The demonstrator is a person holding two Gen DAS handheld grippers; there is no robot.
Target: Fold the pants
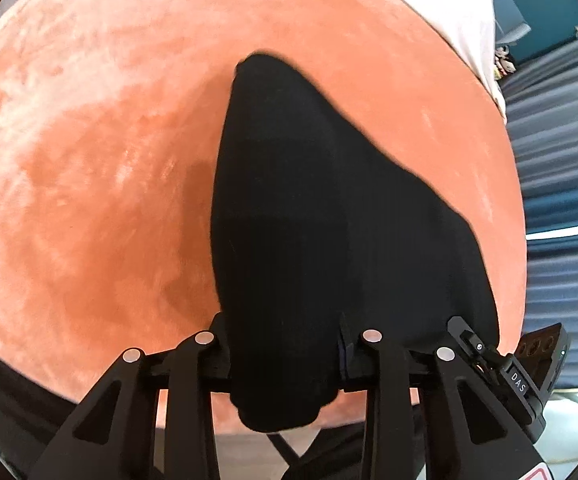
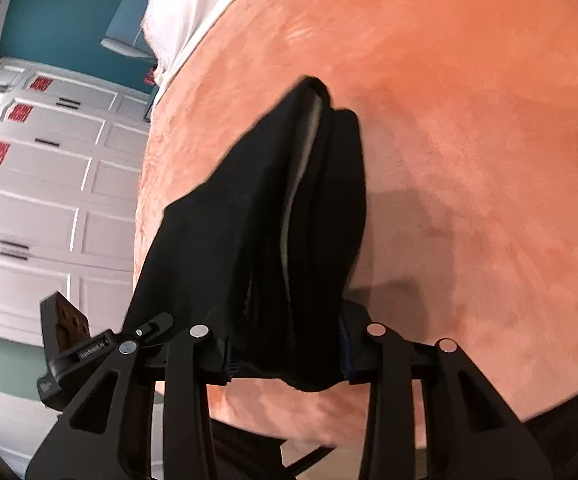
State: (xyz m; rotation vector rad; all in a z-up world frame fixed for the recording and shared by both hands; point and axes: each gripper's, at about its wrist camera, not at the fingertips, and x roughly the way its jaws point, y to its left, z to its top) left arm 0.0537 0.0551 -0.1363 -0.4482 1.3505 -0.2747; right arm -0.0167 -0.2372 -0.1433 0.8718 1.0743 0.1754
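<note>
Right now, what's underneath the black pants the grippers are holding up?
Under the black pants lies the orange plush blanket, with their shadow on it. Both the left gripper and right gripper pinch the fabric. The blanket directly behind the cloth is hidden.

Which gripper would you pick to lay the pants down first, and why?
Probably the left gripper: its pants hang as one smooth sheet over the blanket. The right gripper clamps a bunched, layered edge.

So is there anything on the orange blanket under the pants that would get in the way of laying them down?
Nothing visible: the black pants, clamped by both grippers, hang over bare orange blanket.
</note>
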